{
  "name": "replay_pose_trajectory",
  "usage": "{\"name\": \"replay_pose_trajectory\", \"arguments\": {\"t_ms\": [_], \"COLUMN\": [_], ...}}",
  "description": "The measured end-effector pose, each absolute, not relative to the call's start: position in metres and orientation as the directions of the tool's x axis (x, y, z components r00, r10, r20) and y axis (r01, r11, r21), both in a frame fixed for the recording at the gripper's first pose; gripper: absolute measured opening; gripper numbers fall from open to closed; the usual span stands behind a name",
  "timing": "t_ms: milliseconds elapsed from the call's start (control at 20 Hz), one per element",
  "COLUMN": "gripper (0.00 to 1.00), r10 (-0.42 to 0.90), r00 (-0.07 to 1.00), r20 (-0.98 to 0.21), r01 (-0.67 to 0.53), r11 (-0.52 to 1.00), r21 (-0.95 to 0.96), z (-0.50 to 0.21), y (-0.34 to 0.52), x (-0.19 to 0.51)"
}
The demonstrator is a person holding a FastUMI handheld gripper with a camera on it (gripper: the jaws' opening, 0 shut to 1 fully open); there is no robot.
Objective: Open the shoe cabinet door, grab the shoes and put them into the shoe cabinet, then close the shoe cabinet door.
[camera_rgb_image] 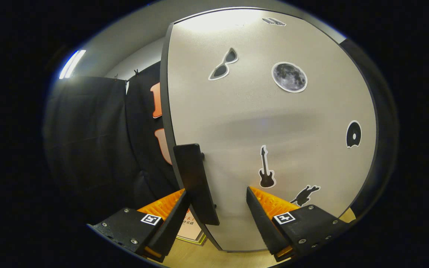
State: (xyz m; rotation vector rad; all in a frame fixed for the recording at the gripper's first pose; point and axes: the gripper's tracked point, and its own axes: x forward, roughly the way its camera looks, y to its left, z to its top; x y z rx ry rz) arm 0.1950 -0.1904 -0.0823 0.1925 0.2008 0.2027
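Gripper (218, 208) fingers spread wide, gripping nothing. Dark door handle (196, 182) stands between fingers, touching near left one, gap to right one. Beyond, shoe cabinet door (274, 123), pale panel with stickers: guitar sticker (266, 167) nearest, moon sticker (289, 77) farther.

No readable text: only picture stickers (289, 77) on the cabinet door (237, 123), square markers on the hand-held gripper (218, 208).

gripper (218, 208) is right up at the shoe cabinet door (274, 111), fingers spread apart with the door's black handle (196, 182) sitting between them, closer to the left finger. guitar sticker (266, 168) sits just right of the handle, moon sticker (289, 77) above it.
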Motion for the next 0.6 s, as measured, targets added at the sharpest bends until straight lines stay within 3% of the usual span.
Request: {"name": "replay_pose_trajectory", "arguments": {"t_ms": [250,600], "gripper": [0.95,0.94], "r10": [0.228,0.173], "r00": [0.953,0.935], "r20": [-0.198,-0.308], "r01": [-0.178,-0.141], "r11": [0.954,0.982], "r21": [0.240,0.124], "z": [-0.088,-0.122], "y": [-0.180,-0.196], "x": [0.159,0.070]}}
